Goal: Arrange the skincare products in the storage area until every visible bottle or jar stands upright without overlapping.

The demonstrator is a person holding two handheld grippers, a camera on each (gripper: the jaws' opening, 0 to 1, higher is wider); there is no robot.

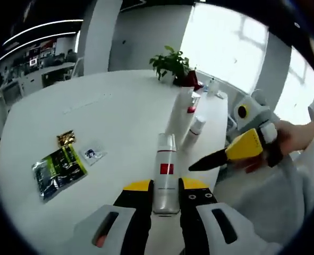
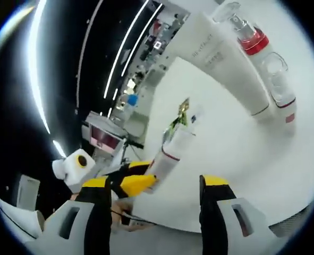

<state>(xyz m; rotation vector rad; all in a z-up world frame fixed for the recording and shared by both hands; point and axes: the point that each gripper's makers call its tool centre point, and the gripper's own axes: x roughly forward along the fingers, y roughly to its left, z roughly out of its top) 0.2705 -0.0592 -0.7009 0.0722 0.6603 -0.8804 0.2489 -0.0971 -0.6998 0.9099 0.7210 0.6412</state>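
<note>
My left claw (image 1: 166, 197) gripped the upright white bottle (image 1: 166, 178) on the bench (image 1: 119, 117); my right claw (image 2: 155, 207) hung released.

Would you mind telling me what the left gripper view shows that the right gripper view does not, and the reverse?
Left gripper view alone: a leafy potted plant at the table's far end, and the left gripper shut on a white bottle with a red square label.

Right gripper view alone: the open right gripper and a clear spray bottle with a red collar.

Both: the white table, a tall white tube and green foil sachets.
</note>
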